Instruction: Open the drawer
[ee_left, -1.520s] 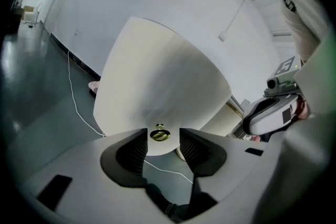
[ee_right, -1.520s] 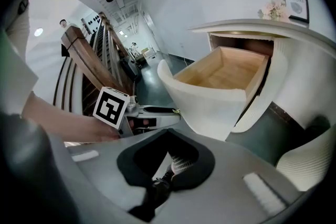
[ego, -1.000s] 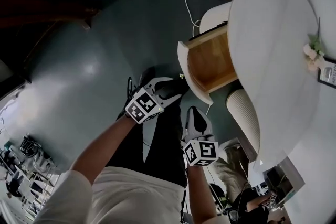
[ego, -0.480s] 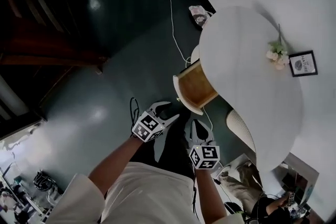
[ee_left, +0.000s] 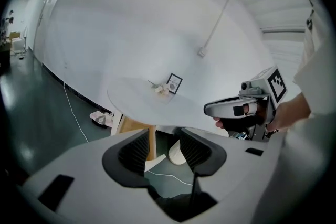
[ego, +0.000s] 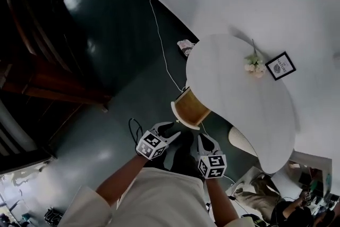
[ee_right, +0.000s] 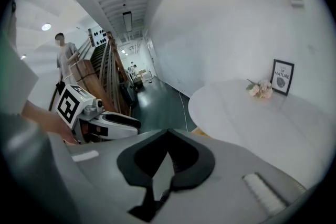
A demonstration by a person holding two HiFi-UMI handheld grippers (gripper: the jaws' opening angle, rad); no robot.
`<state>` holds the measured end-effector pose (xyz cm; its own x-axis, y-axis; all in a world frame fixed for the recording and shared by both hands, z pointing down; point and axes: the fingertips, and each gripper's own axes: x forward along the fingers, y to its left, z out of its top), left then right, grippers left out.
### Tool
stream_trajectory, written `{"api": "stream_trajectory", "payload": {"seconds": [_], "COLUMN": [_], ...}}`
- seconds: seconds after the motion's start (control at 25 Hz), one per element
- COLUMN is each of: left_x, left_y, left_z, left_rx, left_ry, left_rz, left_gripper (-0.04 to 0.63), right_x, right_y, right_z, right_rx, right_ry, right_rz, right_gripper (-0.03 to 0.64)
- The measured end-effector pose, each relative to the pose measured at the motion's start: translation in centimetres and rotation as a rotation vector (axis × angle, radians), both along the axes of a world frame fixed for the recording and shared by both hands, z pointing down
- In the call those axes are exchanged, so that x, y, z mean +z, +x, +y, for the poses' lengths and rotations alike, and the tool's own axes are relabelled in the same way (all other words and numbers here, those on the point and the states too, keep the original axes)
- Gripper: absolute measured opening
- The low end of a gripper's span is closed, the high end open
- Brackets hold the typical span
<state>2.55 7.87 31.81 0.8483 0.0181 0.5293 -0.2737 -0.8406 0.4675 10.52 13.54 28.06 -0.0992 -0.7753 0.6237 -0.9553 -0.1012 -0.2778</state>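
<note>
Grey left gripper point(ego: 172, 131): jaws apart, nothing between them. Right gripper point(ego: 206, 140): jaws closed together, empty. Both held low before the torso, forearms reaching forward, near but apart from the wooden drawer point(ego: 190, 108), which stands pulled out beneath the white round desk point(ego: 239, 98).

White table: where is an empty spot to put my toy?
Almost the whole white table top is bare, from the flowers out to the edge above the open drawer. Only the wall side is taken, by the flowers and the framed picture.
</note>
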Motion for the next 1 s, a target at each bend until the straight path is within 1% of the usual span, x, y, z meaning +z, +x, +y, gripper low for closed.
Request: {"api": "stream_trajectory", "payload": {"seconds": [0.28, 0.4, 0.56, 0.68, 0.88, 1.0], "left_x": [-5.9, -7.7, -10.5, -12.4, -14.3, -15.2], "left_y": [-0.4, -0.9, -1.3, -1.7, -2.0, -1.8], "left_z": [-0.4, -0.6, -0.5, -0.4, 0.5, 1.1], "left_rx": [0.018, 0.029, 0.047, 0.069, 0.131, 0.145], "left_ry": [0.052, 0.067, 0.096, 0.133, 0.164, 0.19], "left_rz": [0.022, 0.033, 0.067, 0.084, 0.106, 0.114], "left_gripper": [0.13, 0.123, 0.118, 0.093, 0.066, 0.041], "right_x": [-7.1, -8.9, -11.1, -12.8, -15.0, -16.0], "right_y": [1.7, 1.8, 2.2, 2.1, 1.7, 1.9], "right_z": [1.3, 2.1, 3.6, 4.3, 5.2, 5.8], "right_rx": [0.065, 0.095, 0.159, 0.196, 0.215, 0.211], "right_ry": [0.078, 0.103, 0.135, 0.166, 0.209, 0.228], "right_rz": [0.038, 0.052, 0.068, 0.085, 0.12, 0.132], "right_gripper": [0.009, 0.009, 0.009, 0.009, 0.009, 0.009]}}
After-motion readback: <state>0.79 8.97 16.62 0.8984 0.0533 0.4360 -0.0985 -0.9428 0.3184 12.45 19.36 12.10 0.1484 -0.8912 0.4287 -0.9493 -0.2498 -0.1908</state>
